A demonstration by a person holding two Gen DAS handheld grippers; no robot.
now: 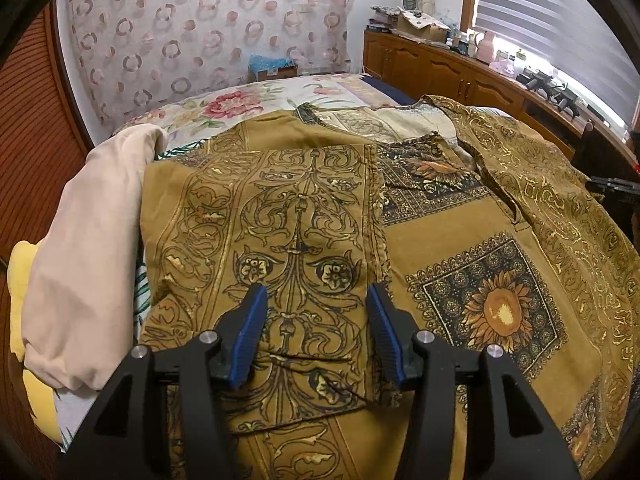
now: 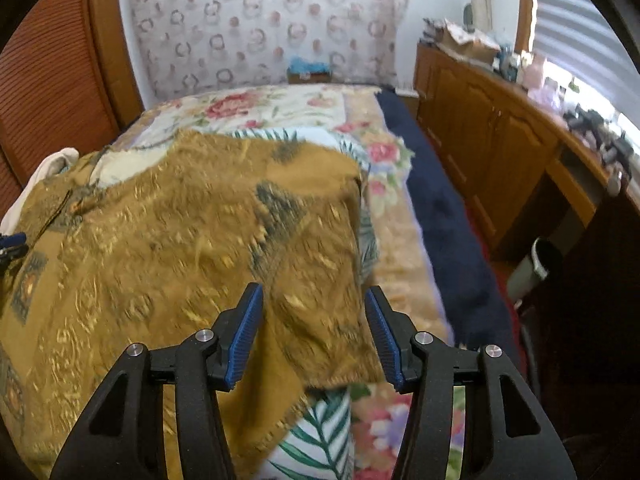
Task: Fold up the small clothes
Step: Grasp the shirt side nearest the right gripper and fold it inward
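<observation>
Bed (image 2: 404, 216) covered by a floral quilt (image 1: 240, 104), with a dark blue blanket (image 2: 440, 216) along its window-side edge; behind it a wall hanging (image 1: 208, 28) printed with pink rings; wooden cabinets (image 1: 444, 72) under a window with striped blinds (image 1: 560, 12), their top crowded with small items; louvred wooden panel (image 1: 28, 120) on the opposite side. Mustard-gold printed garment (image 1: 472, 240) spread across the quilt, one side panel folded inward over the body, sunflower squares exposed beside it; a beige cloth (image 1: 88, 248) and a yellow item (image 1: 24, 280) lie at the garment's outer edge. Left gripper (image 1: 316, 300) above the folded panel; jaws apart, blue pads (image 1: 252, 332) either side of the scroll motif, nothing clamped between them; contact with the cloth cannot be judged. Right gripper (image 2: 312, 300) over the garment's other border, in a motion-blurred view; jaws apart, no fabric pinched.
</observation>
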